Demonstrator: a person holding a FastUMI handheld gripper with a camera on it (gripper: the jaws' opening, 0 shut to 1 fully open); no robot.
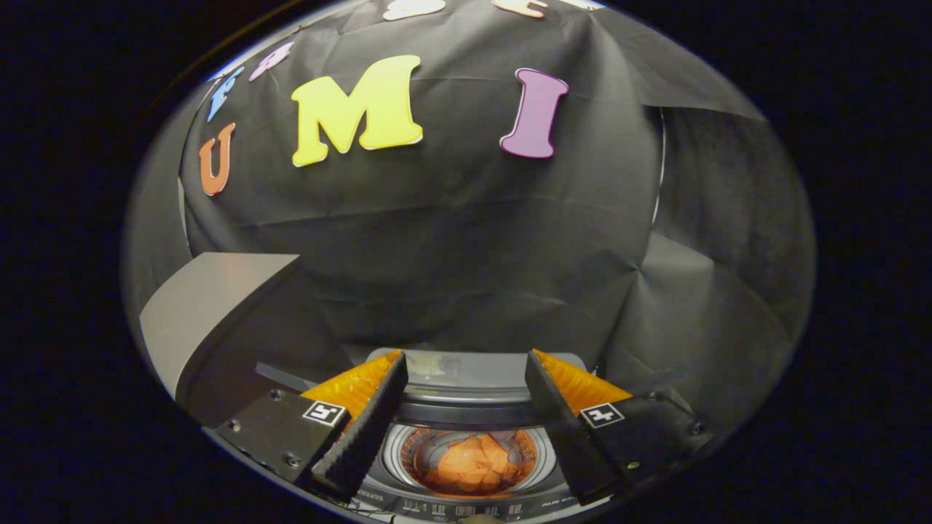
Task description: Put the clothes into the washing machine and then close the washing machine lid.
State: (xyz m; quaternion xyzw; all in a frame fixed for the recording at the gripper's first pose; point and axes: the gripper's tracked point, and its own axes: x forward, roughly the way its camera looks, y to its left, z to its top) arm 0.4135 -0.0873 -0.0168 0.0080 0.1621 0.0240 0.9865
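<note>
Clothes [470,466], a crumpled orange bundle, lie inside the round drum of the washing machine [466,418], seen from above through its open top. The machine's lid [466,367] stands raised at the back, just beyond the drum. A strip of control buttons runs along the machine's near edge. The hand-held gripper [464,407] hovers above the opening with its two fingers spread wide, one to each side of the drum, holding nothing. Black cloth hangs behind the machine, and a pale grey panel [204,306] leans off to the left.
</note>
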